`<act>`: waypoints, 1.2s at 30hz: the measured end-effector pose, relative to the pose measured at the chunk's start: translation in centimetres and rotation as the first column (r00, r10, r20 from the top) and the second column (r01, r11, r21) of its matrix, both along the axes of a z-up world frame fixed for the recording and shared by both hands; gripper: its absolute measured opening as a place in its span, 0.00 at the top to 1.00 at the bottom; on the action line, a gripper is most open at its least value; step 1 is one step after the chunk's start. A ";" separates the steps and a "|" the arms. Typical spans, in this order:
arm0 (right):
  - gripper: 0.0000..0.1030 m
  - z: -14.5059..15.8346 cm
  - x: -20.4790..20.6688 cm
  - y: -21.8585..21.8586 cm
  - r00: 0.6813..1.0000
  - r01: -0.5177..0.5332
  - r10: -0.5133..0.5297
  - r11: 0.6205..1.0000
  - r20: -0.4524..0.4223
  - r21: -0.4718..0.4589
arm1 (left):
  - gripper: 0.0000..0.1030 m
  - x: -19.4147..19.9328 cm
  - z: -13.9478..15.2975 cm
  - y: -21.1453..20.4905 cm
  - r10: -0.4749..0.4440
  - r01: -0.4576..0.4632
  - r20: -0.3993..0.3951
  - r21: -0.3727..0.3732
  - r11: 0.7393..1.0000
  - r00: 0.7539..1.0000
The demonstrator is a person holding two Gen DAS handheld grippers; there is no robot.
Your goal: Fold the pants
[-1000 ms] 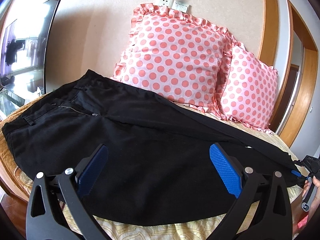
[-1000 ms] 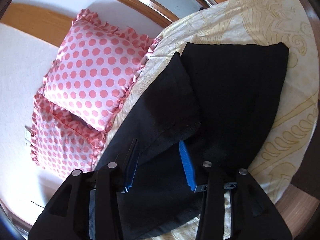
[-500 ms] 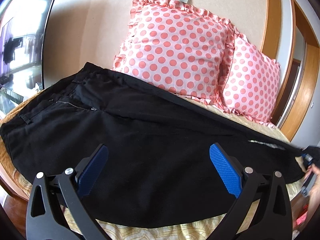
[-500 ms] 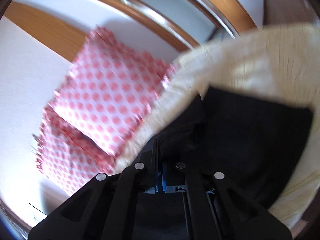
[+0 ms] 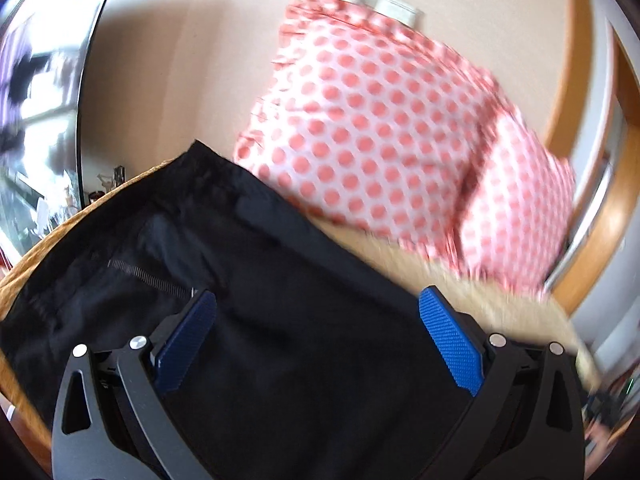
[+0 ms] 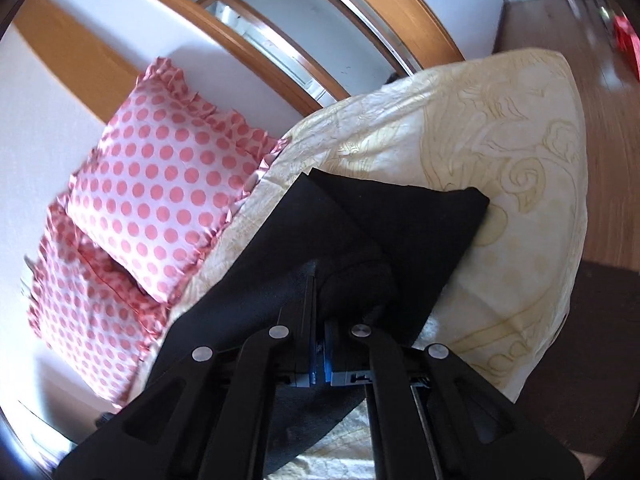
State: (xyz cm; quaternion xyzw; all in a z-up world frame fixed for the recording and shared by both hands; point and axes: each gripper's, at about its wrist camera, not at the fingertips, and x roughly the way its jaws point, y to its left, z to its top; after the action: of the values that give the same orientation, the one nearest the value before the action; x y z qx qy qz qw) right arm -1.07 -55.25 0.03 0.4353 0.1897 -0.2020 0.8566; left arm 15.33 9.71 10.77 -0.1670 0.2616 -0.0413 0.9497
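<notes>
The black pants (image 5: 280, 320) are spread on the bed (image 6: 500, 200) in front of the dotted pillows (image 5: 380, 128). The right gripper (image 6: 318, 320) is clenched on a leg end, its fingers pinching cloth; the hem is best carried low and level toward the waistband. The left gripper (image 5: 316, 340) is held spread, tilted downward over the seat, nothing grasped.

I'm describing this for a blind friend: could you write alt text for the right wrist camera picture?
The right gripper, its black fingers shut, pinches a fold of the black pants on a cream patterned bedspread. Two pink polka-dot pillows lean against the wall to the left.
</notes>
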 end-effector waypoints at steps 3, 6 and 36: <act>0.98 0.1 0.1 0.2 1.000 -0.014 0.013 0.999 -0.016 -0.040 | 0.02 5.7 1.2 1.8 0.043 -0.046 -0.104 -0.022 0.999 0.994; 0.98 0.1 0.2 0.4 0.999 -0.026 0.024 0.997 -0.029 -0.066 | 0.02 12.9 1.3 2.2 0.100 -0.092 -0.245 0.042 0.995 0.964; 0.98 0.0 0.5 -0.4 0.998 -0.065 0.064 0.997 -0.027 -0.044 | 0.95 20.4 0.2 10.6 0.330 -0.358 -0.356 -0.013 0.934 0.875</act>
State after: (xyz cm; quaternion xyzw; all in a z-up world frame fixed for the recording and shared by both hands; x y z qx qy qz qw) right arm -0.61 -55.69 0.00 0.4068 0.2102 -0.1841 0.8697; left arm 35.70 20.30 10.96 -0.2527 0.3894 0.1479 0.8733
